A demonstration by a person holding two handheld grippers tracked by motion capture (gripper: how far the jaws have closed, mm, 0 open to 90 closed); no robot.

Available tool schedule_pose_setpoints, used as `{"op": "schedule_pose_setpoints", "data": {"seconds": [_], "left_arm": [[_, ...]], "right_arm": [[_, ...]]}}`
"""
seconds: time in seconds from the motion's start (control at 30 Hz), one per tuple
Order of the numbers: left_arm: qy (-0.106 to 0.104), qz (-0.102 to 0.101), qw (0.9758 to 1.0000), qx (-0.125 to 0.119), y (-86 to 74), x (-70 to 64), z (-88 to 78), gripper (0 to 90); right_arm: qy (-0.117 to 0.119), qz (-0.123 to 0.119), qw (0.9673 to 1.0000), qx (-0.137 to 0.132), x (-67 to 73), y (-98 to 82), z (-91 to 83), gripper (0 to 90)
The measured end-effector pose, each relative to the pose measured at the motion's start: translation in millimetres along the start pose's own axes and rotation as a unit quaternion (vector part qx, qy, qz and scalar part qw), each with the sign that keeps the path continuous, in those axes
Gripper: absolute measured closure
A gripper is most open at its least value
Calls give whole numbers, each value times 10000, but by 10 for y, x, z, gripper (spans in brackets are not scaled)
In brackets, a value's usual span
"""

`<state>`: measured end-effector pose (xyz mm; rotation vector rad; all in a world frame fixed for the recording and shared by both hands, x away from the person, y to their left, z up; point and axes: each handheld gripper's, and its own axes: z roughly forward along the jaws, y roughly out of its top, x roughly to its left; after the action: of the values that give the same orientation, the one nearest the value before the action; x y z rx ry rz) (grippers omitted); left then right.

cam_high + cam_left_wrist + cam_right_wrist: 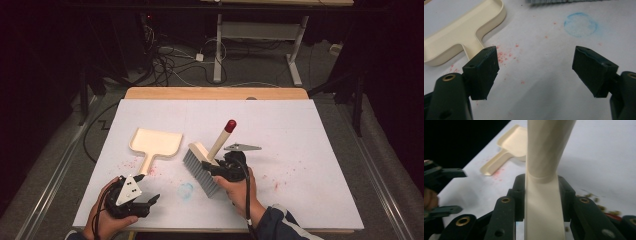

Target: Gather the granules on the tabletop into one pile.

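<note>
The right gripper [216, 169] has its jaws clamped on the cream handle of a hand brush [210, 160], low on the handle just above the brush head; in the right gripper view the handle [545, 195] stands straight up between the two jaws, pressed on both sides. The brush sits near the middle of the counter [300, 150], its grey bristles down on the white surface and its red-tipped handle leaning up and to the far right. To the left of it, apart from it, a cream dustpan [155, 145] lies flat with its handle toward the near edge. The left gripper [150, 200] rests at the near left, jaws wide apart with nothing between them; the dustpan's handle end [471, 50] lies just beyond its left jaw, among red crumbs [504, 55], with a faint blue ring [580, 24] farther right.
</note>
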<state>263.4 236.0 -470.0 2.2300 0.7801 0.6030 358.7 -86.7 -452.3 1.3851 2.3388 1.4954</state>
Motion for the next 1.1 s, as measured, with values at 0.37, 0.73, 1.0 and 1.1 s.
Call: {"op": "schedule_pose_setpoints", "data": {"seconds": [0.37,0.73,1.0,1.1], "left_arm": [[6,22,10000,16,2,-4,-5,207],[-32,74,10000,53,18,-10,14,207],[-47,99,9999,85,19,-17,22,207],[-29,143,9999,79,24,-16,31,207]], "right_arm": [[-383,313,9988,11,-298,-51,-290,676],[-40,-44,9994,-336,-308,86,-708,677],[679,-2317,9701,-238,-222,179,-1103,677],[1005,-2932,9507,63,-164,143,-1187,677]]}}
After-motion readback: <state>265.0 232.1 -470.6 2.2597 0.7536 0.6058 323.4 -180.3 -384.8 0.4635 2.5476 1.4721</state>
